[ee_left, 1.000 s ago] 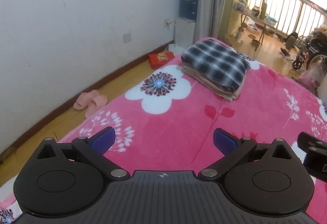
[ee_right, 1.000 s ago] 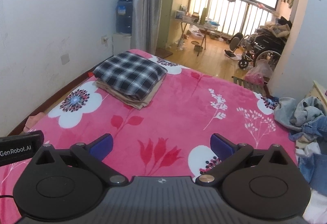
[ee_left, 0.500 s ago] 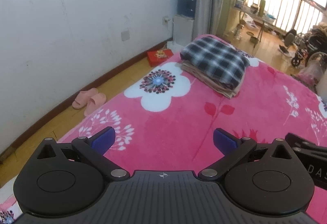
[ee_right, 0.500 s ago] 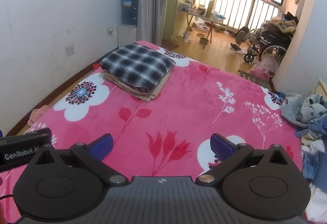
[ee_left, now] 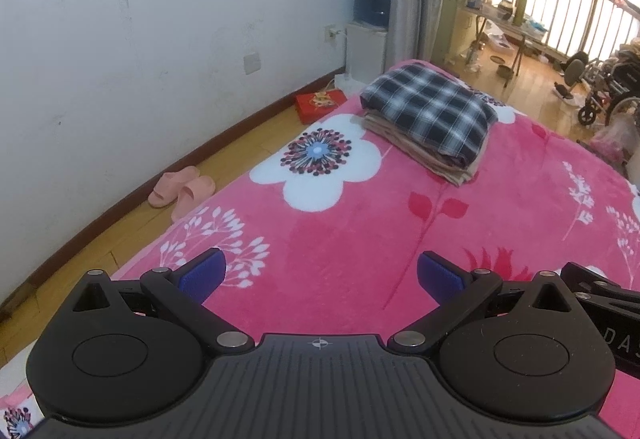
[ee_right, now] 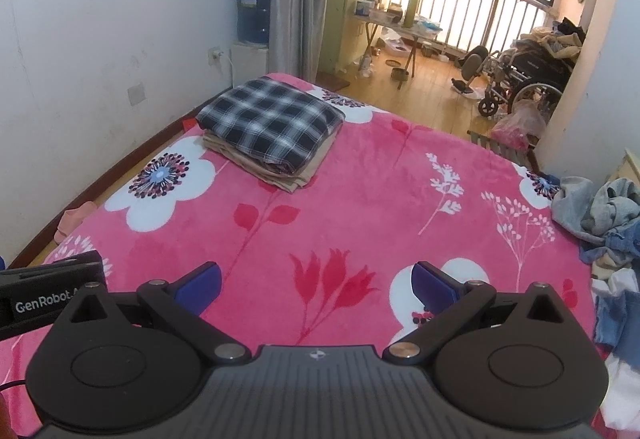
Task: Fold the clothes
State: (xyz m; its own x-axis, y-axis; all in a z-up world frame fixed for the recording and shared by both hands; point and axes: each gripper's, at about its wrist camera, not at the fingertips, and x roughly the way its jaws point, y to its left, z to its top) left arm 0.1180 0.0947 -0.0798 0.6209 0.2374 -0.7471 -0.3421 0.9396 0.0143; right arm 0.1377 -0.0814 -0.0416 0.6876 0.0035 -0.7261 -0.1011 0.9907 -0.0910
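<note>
A stack of folded clothes, a black-and-white plaid piece (ee_left: 430, 113) on top of beige ones, lies at the far left of the pink flowered blanket (ee_left: 360, 239); it also shows in the right wrist view (ee_right: 270, 123). A heap of unfolded clothes, mostly denim and white (ee_right: 604, 223), lies at the blanket's right edge. My left gripper (ee_left: 320, 275) is open and empty, held above the near part of the blanket. My right gripper (ee_right: 316, 285) is open and empty beside it, above the blanket.
A white wall runs along the left. Pink slippers (ee_left: 180, 191) and a red box (ee_left: 320, 103) lie on the wooden floor by it. A water dispenser (ee_right: 252, 39), a folding table (ee_right: 396, 27) and a wheelchair (ee_right: 520, 79) stand beyond the bed.
Both grippers have risen slightly and tilted down, so the bed and folded stack sit a little lower and farther in view. Both stay open and empty.
</note>
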